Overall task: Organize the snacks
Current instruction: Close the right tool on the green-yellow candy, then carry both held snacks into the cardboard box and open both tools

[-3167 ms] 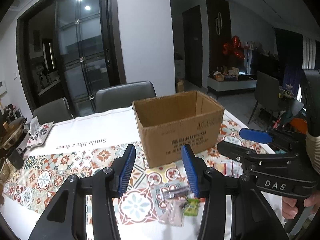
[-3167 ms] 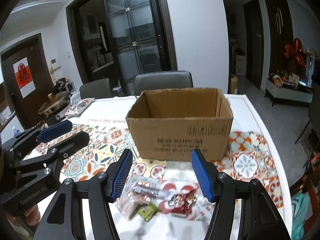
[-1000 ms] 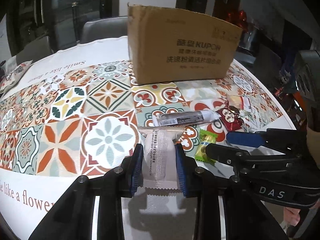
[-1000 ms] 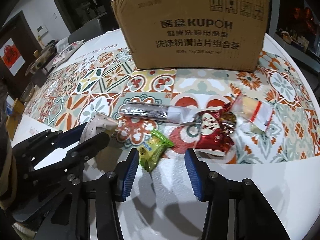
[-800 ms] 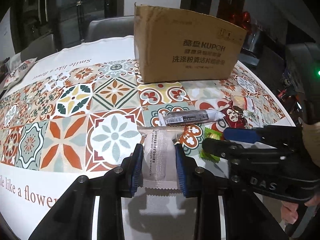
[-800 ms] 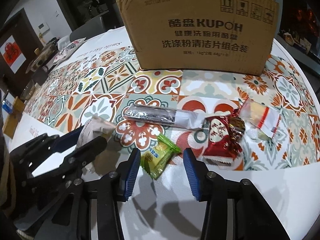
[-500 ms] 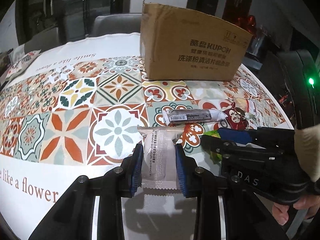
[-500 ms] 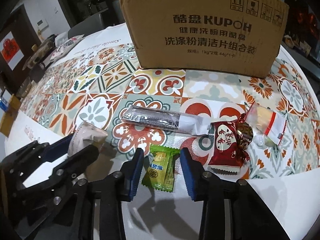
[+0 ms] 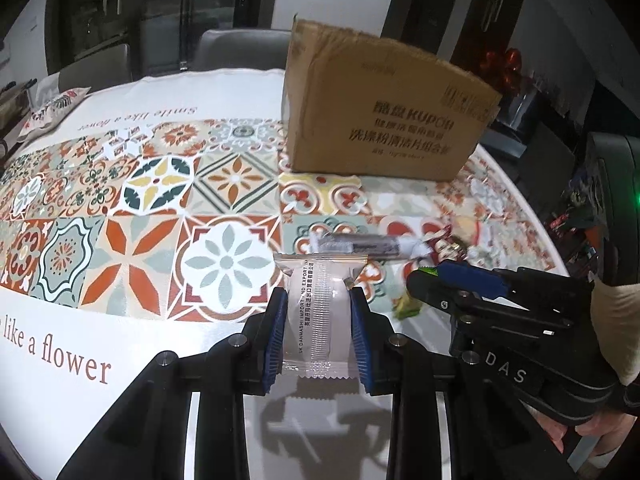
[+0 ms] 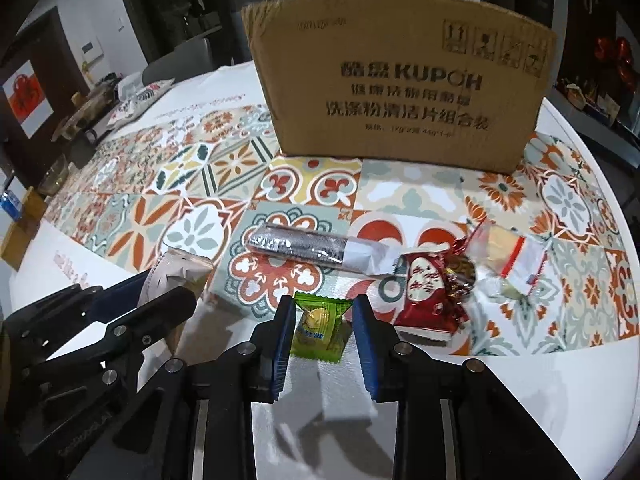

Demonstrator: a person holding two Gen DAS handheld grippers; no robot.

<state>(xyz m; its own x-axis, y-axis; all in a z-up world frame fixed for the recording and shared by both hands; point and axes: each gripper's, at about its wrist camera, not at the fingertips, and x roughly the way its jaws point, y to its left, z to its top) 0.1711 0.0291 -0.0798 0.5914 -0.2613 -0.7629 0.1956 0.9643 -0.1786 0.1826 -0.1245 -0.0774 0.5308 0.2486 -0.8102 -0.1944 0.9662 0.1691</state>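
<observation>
My left gripper (image 9: pixel 318 300) is shut on a clear-wrapped white snack packet (image 9: pixel 320 304), held just above the table's near edge. The right wrist view shows that packet (image 10: pixel 176 270) at the lower left. My right gripper (image 10: pixel 322 312) has its blue pads against both sides of a small green snack packet (image 10: pixel 320 326). A hand holds that gripper (image 9: pixel 436 276) to the right of my left one. Beyond lie a long silver-black packet (image 10: pixel 316 250), a red packet (image 10: pixel 426 292) and a clear bag with a red strip (image 10: pixel 508 256). A brown cardboard box (image 10: pixel 400 92) stands behind them, its inside hidden.
The table wears a patterned tile cloth (image 9: pixel 152 184) with a white border toward me. Grey chairs (image 9: pixel 236 50) stand behind the table. A printed bag (image 9: pixel 52 108) lies at the far left, and small items (image 10: pixel 24 216) sit along the table's left edge.
Both grippers came down from above the box to the snacks. Over the last second the right jaws closed around the green packet. The left gripper kept its packet and rolled slightly.
</observation>
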